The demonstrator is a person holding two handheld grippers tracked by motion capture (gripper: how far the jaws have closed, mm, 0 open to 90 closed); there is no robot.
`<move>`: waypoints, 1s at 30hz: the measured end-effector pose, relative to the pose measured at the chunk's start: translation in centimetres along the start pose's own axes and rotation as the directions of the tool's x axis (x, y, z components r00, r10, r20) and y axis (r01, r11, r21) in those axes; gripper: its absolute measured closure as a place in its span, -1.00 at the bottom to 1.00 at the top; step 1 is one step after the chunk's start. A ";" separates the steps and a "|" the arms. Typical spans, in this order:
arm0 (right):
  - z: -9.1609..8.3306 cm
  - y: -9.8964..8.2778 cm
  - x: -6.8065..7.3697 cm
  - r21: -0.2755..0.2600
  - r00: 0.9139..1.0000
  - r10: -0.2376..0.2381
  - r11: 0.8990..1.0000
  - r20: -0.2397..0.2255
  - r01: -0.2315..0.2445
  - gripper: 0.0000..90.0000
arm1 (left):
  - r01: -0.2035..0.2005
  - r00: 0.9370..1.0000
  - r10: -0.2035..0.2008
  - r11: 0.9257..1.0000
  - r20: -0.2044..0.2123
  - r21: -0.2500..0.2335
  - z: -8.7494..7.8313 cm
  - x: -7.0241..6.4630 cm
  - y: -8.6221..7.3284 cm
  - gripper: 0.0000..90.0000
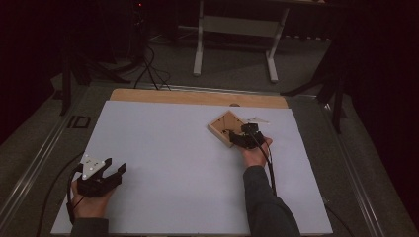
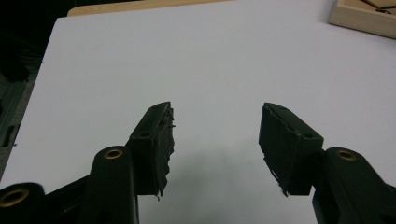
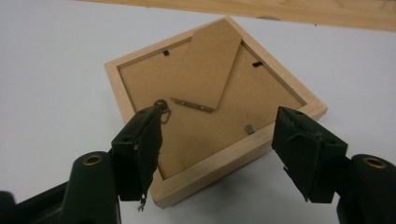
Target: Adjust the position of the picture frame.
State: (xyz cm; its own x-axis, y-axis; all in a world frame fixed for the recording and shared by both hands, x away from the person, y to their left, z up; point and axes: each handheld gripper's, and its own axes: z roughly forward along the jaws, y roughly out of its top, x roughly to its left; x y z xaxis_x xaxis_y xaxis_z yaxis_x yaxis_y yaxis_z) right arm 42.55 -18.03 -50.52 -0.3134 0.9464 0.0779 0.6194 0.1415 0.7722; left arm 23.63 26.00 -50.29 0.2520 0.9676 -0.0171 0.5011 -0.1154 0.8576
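A small square picture frame of pale wood [image 3: 212, 109] lies face down on the white worktop [image 1: 188, 163], turned cornerwise, toward the far right of the sheet and near the worktop's bare wooden far edge [image 1: 197, 97]. Its brown fibreboard backing [image 3: 196, 70] faces up, with a folding stand flap hinged across the middle and small dark metal tabs [image 3: 250, 129] along the inner rim. Just beyond the frame, in the high view, a small flat white piece [image 1: 258, 120] lies on the sheet.

The right gripper [image 3: 217, 135] hangs over the near corner of the frame, its jaws apart. One jaw sits above the backing beside a small metal hanging ring [image 3: 162, 106]; the other stands outside the frame's wooden rim. Nothing is clamped between them. In the high view this gripper [image 1: 247, 137] is at the frame's near edge, with the hand [image 1: 256, 154] behind it.

The left gripper [image 2: 215, 140] rests well apart from the frame at the near left of the worktop, jaws spread with only bare white surface between them. The high view shows it [image 1: 114, 170] held in the left hand [image 1: 89, 200], a grey three-cornered plate on top.
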 end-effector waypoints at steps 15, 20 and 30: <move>0.8 -0.8 -0.9 0.073 0.996 0.092 0.993 -0.018 -0.091 -0.05 | 0.009 1.000 -0.009 1.000 -0.008 -0.008 -0.1 0.0 0.0 -0.02; 0.6 -0.8 -1.1 0.076 0.994 0.108 0.992 -0.027 -0.105 0.07 | 0.004 1.000 -0.004 1.000 -0.006 -0.008 -0.1 -0.1 0.0 -0.01; 0.5 -0.8 -0.5 0.069 0.996 0.078 0.995 -0.045 -0.075 0.40 | 0.003 1.000 -0.003 1.000 -0.009 -0.012 -0.2 -0.2 -0.1 -0.01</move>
State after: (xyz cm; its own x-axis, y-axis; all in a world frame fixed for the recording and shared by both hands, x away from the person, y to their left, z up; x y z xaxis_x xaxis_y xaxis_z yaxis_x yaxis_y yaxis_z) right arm 42.58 -18.43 -51.46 -0.2959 0.9406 0.1666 0.6895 0.0896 0.7187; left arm 23.37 25.90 -50.22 0.2431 0.9699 -0.0153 0.4915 -0.1095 0.8639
